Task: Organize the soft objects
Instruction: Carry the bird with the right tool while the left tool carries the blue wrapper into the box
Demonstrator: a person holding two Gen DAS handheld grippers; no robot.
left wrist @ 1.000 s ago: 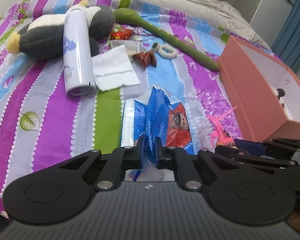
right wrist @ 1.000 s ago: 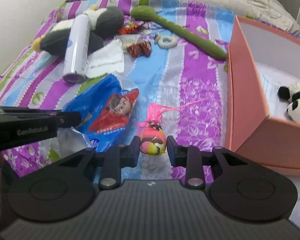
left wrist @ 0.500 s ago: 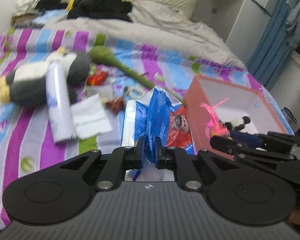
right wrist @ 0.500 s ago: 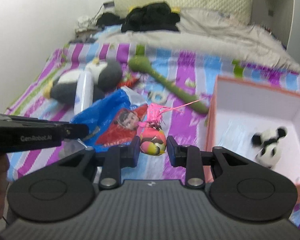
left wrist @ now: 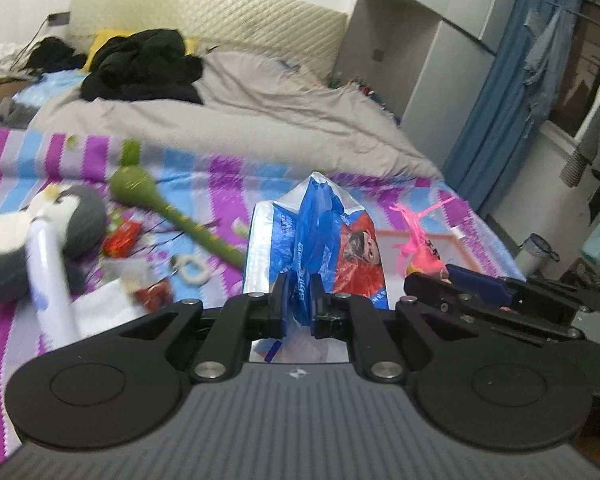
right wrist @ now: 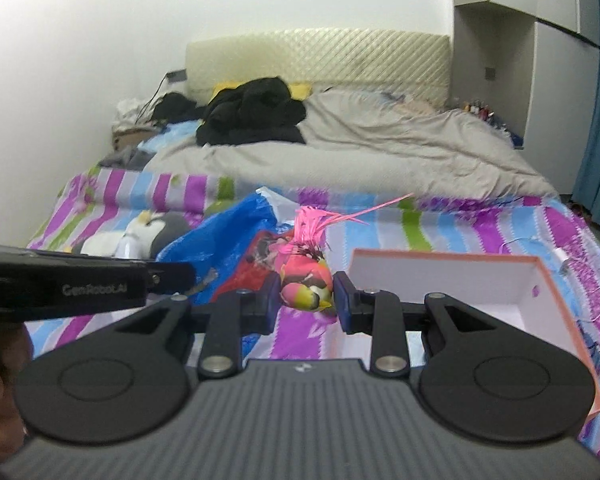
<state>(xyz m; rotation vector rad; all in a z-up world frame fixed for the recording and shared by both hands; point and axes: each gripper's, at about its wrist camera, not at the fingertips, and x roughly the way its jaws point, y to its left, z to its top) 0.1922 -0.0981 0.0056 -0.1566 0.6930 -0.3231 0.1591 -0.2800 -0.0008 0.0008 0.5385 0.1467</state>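
Above striped bedding, left hand-held gripper (left wrist: 298, 300) pinches blue bag (left wrist: 320, 236); right hand-held gripper (right wrist: 306, 296) clamps pink toy (right wrist: 306, 280).

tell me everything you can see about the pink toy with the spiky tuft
The pink toy is a small, rounded soft figure, mostly hot pink with yellow-green and dark patches, topped by a tuft of thin pink strands, one long strand jutting to the right. It looks squashy, like rubber or plush. The right gripper is shut on it, pads pressing both sides, holding it lifted off the striped bedspread, tuft upward. The salmon box lies just to its right, and the blue plastic bag hangs to its left.
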